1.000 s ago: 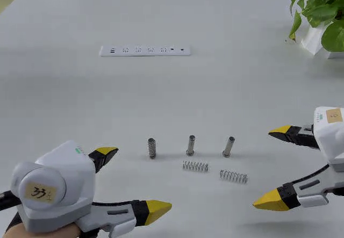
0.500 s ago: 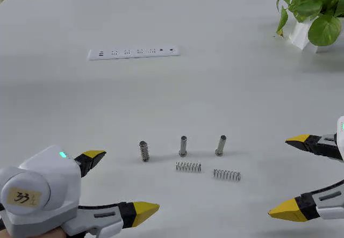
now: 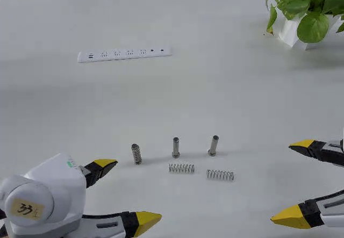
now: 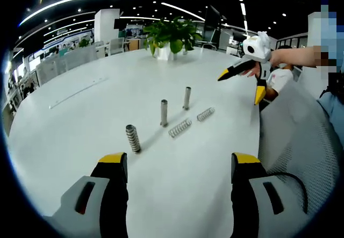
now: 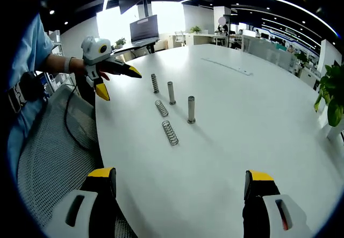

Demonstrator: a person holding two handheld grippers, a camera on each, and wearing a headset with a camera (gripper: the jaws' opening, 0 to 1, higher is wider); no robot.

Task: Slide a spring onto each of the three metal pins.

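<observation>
The white table [image 3: 226,87] is stretching wide and bare around the work. The power strip [image 3: 124,53] is lying well beyond the pins and the potted plant [image 3: 303,7] is standing at the far right corner. Three metal pins are standing upright in a row. The left pin [image 3: 136,153] is wearing a spring, while the middle pin [image 3: 176,147] and the right pin [image 3: 213,145] are standing bare. The left loose spring [image 3: 181,168] and the right loose spring [image 3: 220,174] are lying just in front of them. The left gripper [image 3: 128,192] is hovering near the left pin, jaws spread wide and gripping nothing. The right gripper [image 3: 293,180] is hovering well apart to the right, jaws equally wide and empty. Both are pointing inward toward the row, each clear of the table.
</observation>
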